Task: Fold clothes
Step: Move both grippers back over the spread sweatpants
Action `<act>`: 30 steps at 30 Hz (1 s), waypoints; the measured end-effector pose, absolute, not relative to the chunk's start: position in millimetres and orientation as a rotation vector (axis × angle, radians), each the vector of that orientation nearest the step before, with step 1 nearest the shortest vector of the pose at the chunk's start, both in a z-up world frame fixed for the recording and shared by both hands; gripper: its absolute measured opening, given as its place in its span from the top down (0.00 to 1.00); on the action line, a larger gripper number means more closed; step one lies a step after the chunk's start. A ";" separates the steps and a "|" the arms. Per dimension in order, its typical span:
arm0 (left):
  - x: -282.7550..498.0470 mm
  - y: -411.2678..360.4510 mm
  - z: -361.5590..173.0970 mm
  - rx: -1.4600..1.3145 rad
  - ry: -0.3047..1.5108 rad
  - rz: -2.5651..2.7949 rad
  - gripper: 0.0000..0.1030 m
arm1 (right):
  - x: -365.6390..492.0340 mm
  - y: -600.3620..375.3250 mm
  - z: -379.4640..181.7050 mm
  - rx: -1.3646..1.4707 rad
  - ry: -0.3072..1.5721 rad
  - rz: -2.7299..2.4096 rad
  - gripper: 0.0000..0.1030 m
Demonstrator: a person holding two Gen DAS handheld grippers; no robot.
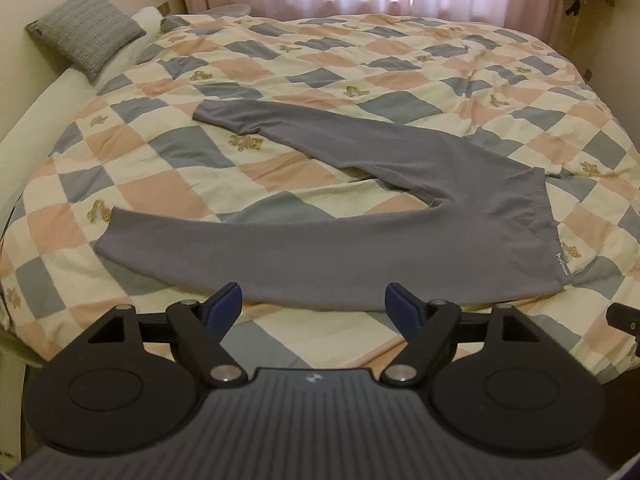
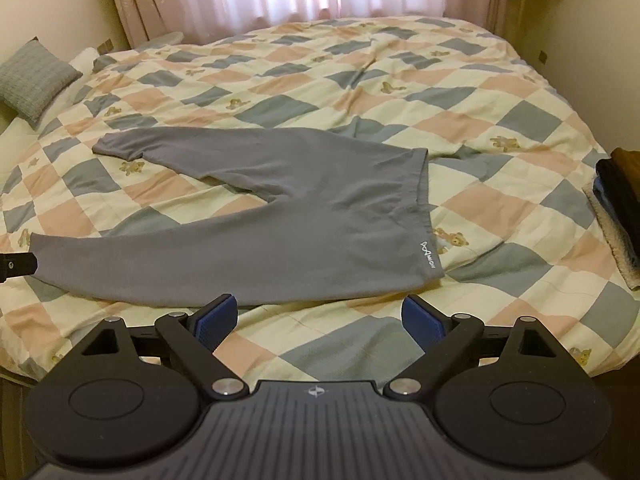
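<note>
**Both claws released above spread grey trousers**

Both claws hang with nothing in them: the left gripper (image 1: 313, 300) and the right gripper (image 2: 319, 314) each hold their blue pads wide apart, above the near edge of the bed.

The task's thing, a pair of plain grey soft-knit trousers (image 1: 360, 236), lies flat on the checked pink, blue and cream quilt with small bear prints (image 1: 400, 68). The two legs are spread apart like a V and point to the left. The waistband with a small white logo (image 2: 431, 256) is on the right side. No fold is visible in the trousers. A stack of dark folded clothes (image 2: 618, 216) sits at the right edge of the bed, well apart from the trousers.

Judging from this, the trousers are laid out and wait for a fold. The next move probably calls for bringing one leg over the other. For that, each claw must pinch one thin layer near a hem and near the waistband, without catching the quilt below.
</note>
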State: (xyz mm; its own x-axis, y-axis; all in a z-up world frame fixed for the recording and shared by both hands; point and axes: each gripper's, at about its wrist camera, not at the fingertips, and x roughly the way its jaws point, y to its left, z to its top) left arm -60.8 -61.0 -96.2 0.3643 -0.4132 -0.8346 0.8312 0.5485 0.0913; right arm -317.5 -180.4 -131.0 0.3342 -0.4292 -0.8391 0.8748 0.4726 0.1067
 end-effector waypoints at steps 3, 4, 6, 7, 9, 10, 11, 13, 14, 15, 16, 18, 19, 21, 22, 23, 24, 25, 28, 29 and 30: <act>-70.9 -51.5 -95.1 0.550 0.872 -0.845 0.26 | -325.4 -177.1 -129.5 0.620 0.841 -0.917 0.11; -73.8 -48.5 -94.3 0.551 0.873 -0.845 0.26 | -327.5 -176.1 -128.6 0.620 0.840 -0.913 0.11; -79.8 -44.2 -92.9 0.550 0.873 -0.842 0.26 | -330.5 -174.2 -127.1 0.617 0.835 -0.901 0.10; -82.8 -42.5 -92.1 0.549 0.872 -0.842 0.25 | -331.8 -173.2 -126.4 0.616 0.832 -0.895 0.10; -86.6 -39.6 -89.9 0.544 0.868 -0.840 0.23 | -332.1 -172.1 -125.7 0.612 0.833 -0.885 0.09; -88.5 -38.2 -88.8 0.542 0.866 -0.839 0.23 | -332.1 -172.1 -125.7 0.611 0.834 -0.882 0.09; -89.7 -37.3 -87.6 0.541 0.863 -0.837 0.22 | -332.2 -172.4 -126.0 0.612 0.834 -0.880 0.09; -90.5 -36.4 -86.1 0.539 0.860 -0.837 0.22 | -332.0 -173.4 -126.6 0.615 0.836 -0.878 0.09; -90.3 -36.7 -85.3 0.538 0.858 -0.837 0.22 | -331.4 -174.8 -127.1 0.617 0.839 -0.882 0.09; -89.8 -37.4 -84.6 0.537 0.855 -0.839 0.22 | -330.7 -176.1 -127.7 0.620 0.842 -0.885 0.09; -88.9 -38.7 -84.2 0.536 0.852 -0.841 0.22 | -330.0 -177.4 -128.2 0.623 0.845 -0.888 0.09; -86.2 -42.2 -83.9 0.528 0.848 -0.855 0.22 | -328.7 -180.0 -129.3 0.628 0.851 -0.894 0.08; -84.1 -43.7 -83.8 0.520 0.847 -0.868 0.21 | -328.0 -181.3 -129.9 0.631 0.854 -0.898 0.08; -76.0 -45.9 -85.3 0.500 0.853 -0.889 0.20 | -326.6 -183.9 -131.0 0.636 0.860 -0.904 0.08; -70.9 -47.2 -86.2 0.488 0.856 -0.897 0.20 | -326.0 -186.8 -132.3 0.638 0.866 -0.912 0.08; -65.7 -48.5 -87.2 0.478 0.859 -0.904 0.19 | -325.3 -190.8 -134.2 0.638 0.874 -0.925 0.08; -58.8 -50.2 -89.0 0.473 0.862 -0.905 0.19 | -324.5 -194.2 -136.2 0.639 0.881 -0.939 0.08; -51.2 -52.5 -91.2 0.474 0.865 -0.903 0.19 | -323.5 -198.5 -138.2 0.642 0.886 -0.959 0.08; -25.2 -63.9 -98.8 0.495 0.878 -0.899 0.19 | -318.6 -212.6 -141.0 0.669 0.879 -1.018 0.08; -15.8 -69.4 -101.0 0.509 0.881 -0.906 0.19 | -315.7 -216.6 -140.9 0.681 0.873 -1.037 0.08; -6.3 -75.0 -103.2 0.523 0.883 -0.913 0.19 | -312.1 -220.1 -140.5 0.692 0.866 -1.056 0.08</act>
